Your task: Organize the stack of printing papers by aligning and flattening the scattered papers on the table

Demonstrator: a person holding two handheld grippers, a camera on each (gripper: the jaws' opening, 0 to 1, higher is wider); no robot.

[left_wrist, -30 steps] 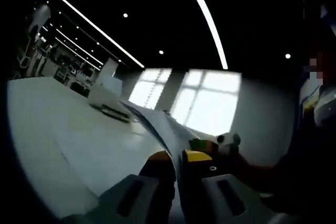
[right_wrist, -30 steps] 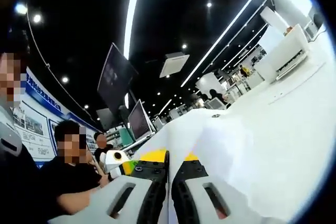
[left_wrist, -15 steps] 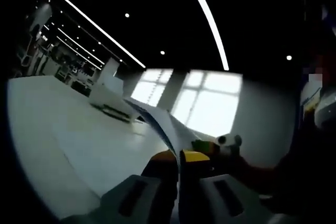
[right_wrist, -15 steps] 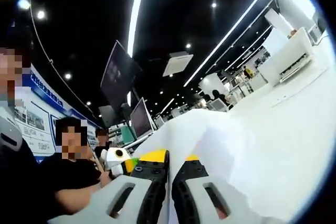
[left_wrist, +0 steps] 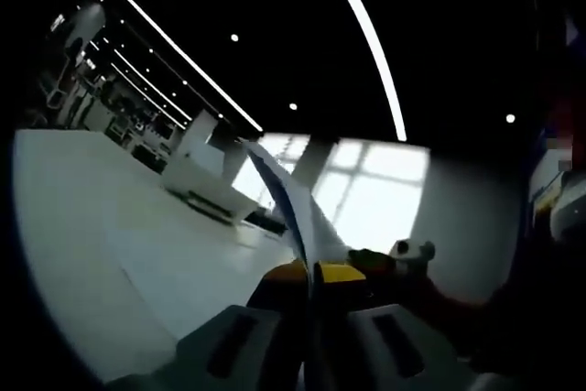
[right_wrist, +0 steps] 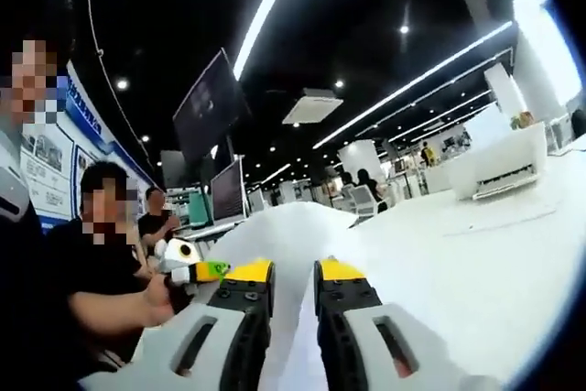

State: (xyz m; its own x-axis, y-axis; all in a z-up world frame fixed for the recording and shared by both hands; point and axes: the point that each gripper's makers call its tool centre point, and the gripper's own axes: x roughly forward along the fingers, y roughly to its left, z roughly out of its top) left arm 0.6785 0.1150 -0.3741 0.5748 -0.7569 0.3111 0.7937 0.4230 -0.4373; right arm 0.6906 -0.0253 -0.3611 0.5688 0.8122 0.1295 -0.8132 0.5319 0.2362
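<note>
A white sheaf of printing paper [left_wrist: 291, 197] rises edge-on from between my left gripper's [left_wrist: 311, 272] yellow-tipped jaws, which are shut on it. My right gripper [left_wrist: 407, 252] shows small beyond the paper's far end. In the right gripper view the same paper [right_wrist: 291, 226] runs forward as a pale hump through my right gripper [right_wrist: 294, 272], whose jaws stand apart with a clear gap on each side. My left gripper [right_wrist: 190, 272] appears at the left there, held by a person's hand. The white table [left_wrist: 110, 226] lies under the paper.
A white printer [right_wrist: 499, 169] stands at the back right of the table [right_wrist: 476, 254]; it also appears as a white printer [left_wrist: 203, 180] in the left gripper view. Seated people [right_wrist: 101, 254] are close on the left. Monitors [right_wrist: 211, 107] hang behind them.
My right gripper's jaws have parted from nearly shut on the paper to a visible gap. Both cameras have tilted. The paper held by the left gripper now stands steeper.
</note>
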